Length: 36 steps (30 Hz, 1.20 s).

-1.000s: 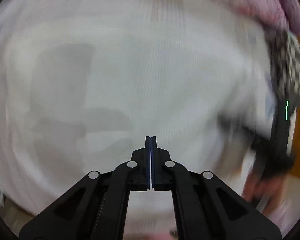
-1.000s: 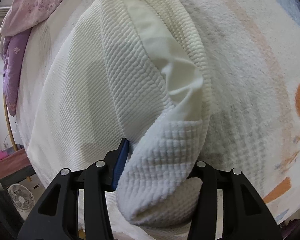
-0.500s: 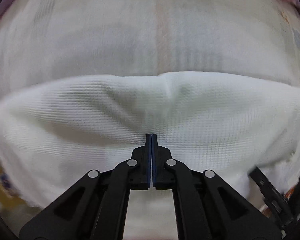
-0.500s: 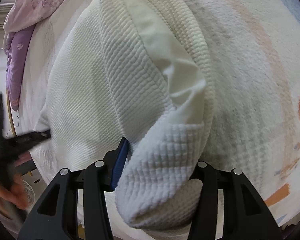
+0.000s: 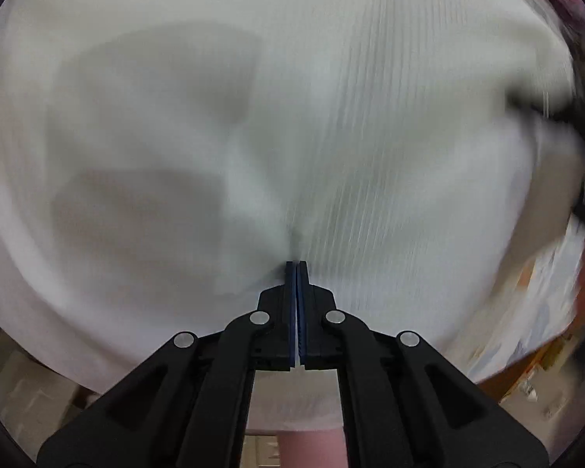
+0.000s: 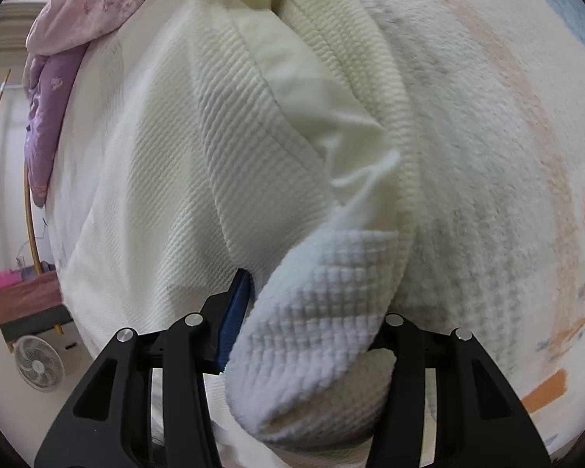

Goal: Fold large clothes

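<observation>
On the bed, you gripped the white garment (image 6: 167, 202) with both grippers.

Your right gripper (image 6: 316, 312) pinched a thick rolled fold; your left gripper (image 5: 295, 269) had its jaws pressed together on a thin edge of blurred cloth. The garment lay over the patterned blanket (image 6: 499, 148), near a purple quilt (image 6: 46, 117) and a fan (image 6: 39, 362).

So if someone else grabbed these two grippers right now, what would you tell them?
Left gripper: jaws closed together against the white waffle-knit garment; that view is blurred, so a pinch is unclear.
Right gripper: clamped on a thick rolled edge of the garment.
The garment lies bunched on the patterned blanket; its lining shows.
Done: both ends reached.
Left: probably lift, spread flat, fold.
</observation>
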Available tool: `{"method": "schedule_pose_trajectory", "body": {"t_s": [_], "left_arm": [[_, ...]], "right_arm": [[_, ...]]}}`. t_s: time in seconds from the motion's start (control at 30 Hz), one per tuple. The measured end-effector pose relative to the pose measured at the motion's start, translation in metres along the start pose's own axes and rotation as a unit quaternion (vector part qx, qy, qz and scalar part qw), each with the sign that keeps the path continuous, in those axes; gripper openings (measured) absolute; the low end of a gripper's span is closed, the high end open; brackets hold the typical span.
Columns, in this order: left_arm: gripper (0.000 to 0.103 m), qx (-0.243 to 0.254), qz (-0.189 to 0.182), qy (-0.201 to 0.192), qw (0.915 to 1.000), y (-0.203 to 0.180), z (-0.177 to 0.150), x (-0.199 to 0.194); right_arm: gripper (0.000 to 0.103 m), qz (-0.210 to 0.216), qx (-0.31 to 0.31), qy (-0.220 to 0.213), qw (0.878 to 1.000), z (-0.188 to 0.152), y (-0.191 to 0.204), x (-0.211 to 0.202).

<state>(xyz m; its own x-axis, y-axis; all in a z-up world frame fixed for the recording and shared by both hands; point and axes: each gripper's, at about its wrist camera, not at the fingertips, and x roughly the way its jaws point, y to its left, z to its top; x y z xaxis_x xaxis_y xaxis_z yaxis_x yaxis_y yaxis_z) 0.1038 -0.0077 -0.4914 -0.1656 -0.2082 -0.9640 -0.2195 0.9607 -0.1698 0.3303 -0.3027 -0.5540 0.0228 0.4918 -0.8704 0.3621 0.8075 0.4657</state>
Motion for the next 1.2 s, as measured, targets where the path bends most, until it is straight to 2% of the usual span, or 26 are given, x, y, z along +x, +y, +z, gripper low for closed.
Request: {"method": "schedule_pose_trajectory", "body": {"t_s": [0.03, 0.07, 0.1, 0.2, 0.23, 0.3, 0.4, 0.43, 0.5, 0.57, 0.63, 0.77, 0.8, 0.87, 0.97, 1.03, 1.1, 1.17, 1.2], "left_arm": [[0.002, 0.008, 0.001, -0.008, 0.9999, 0.002, -0.018, 0.005], [0.002, 0.011, 0.000, -0.033, 0.9994, 0.005, -0.033, 0.005], [0.002, 0.010, -0.002, -0.044, 0.9990, 0.006, -0.039, 0.004], [0.000, -0.003, -0.013, -0.030, 0.9995, 0.004, -0.041, -0.002], [0.000, 0.003, -0.010, -0.040, 0.9991, 0.003, -0.036, -0.014], [0.000, 0.023, -0.009, -0.094, 0.9953, -0.005, -0.016, -0.048], [0.000, 0.019, -0.013, -0.127, 0.9916, -0.010, 0.025, -0.066], [0.000, 0.023, -0.003, -0.125, 0.9918, -0.010, 0.040, -0.063], [0.000, 0.026, -0.003, -0.089, 0.9957, 0.010, 0.059, -0.039], [0.001, 0.023, -0.006, -0.117, 0.9929, 0.015, 0.044, -0.030], [0.001, 0.028, -0.002, -0.123, 0.9919, 0.018, 0.027, -0.030], [0.002, 0.038, -0.002, -0.119, 0.9922, 0.020, 0.013, -0.028], [0.002, 0.039, -0.006, -0.120, 0.9920, 0.005, 0.023, -0.024], [0.002, 0.042, -0.018, -0.125, 0.9911, 0.012, 0.019, -0.027], [0.003, 0.053, -0.023, -0.137, 0.9888, 0.021, 0.000, -0.026], [0.003, 0.054, -0.023, -0.148, 0.9872, 0.026, -0.015, -0.027], [0.003, 0.064, -0.018, -0.150, 0.9864, 0.008, -0.033, -0.018], [0.002, 0.076, -0.012, -0.139, 0.9872, -0.008, -0.050, -0.018], [0.002, 0.077, -0.008, -0.134, 0.9879, -0.016, -0.046, -0.028]], "right_arm": [[0.044, 0.002, 0.004, 0.001, 1.000, 0.001, -0.002, -0.001], [0.044, 0.003, 0.005, 0.001, 1.000, 0.001, -0.004, -0.002], [0.044, 0.003, 0.005, 0.001, 1.000, 0.000, -0.003, -0.002], [0.044, 0.002, 0.002, 0.000, 1.000, 0.002, -0.003, -0.004], [0.044, 0.005, 0.007, 0.001, 1.000, 0.003, -0.005, -0.005], [0.043, 0.011, 0.021, 0.000, 1.000, 0.000, -0.006, -0.005], [0.036, 0.012, 0.028, -0.002, 1.000, -0.002, -0.006, -0.012], [0.032, 0.010, 0.029, -0.007, 0.999, -0.004, -0.007, -0.014], [0.028, -0.003, 0.037, -0.031, 0.999, -0.013, -0.005, -0.020], [0.023, -0.033, 0.029, -0.060, 0.997, -0.026, 0.010, -0.030], [0.017, -0.051, 0.011, -0.084, 0.995, -0.036, 0.023, -0.045], [0.015, -0.040, -0.008, -0.125, 0.991, -0.062, 0.052, -0.083], [0.014, -0.034, -0.020, -0.134, 0.990, -0.069, 0.062, -0.091], [0.012, -0.031, -0.063, -0.152, 0.986, -0.088, 0.091, -0.105], [0.011, -0.034, -0.105, -0.160, 0.981, -0.110, 0.126, -0.115], [0.011, -0.055, -0.127, -0.159, 0.978, -0.123, 0.145, -0.117], [0.011, -0.096, -0.167, -0.160, 0.968, -0.138, 0.171, -0.115], [0.011, -0.109, -0.196, -0.156, 0.962, -0.150, 0.191, -0.114], [0.011, -0.115, -0.205, -0.157, 0.959, -0.156, 0.198, -0.115]]}}
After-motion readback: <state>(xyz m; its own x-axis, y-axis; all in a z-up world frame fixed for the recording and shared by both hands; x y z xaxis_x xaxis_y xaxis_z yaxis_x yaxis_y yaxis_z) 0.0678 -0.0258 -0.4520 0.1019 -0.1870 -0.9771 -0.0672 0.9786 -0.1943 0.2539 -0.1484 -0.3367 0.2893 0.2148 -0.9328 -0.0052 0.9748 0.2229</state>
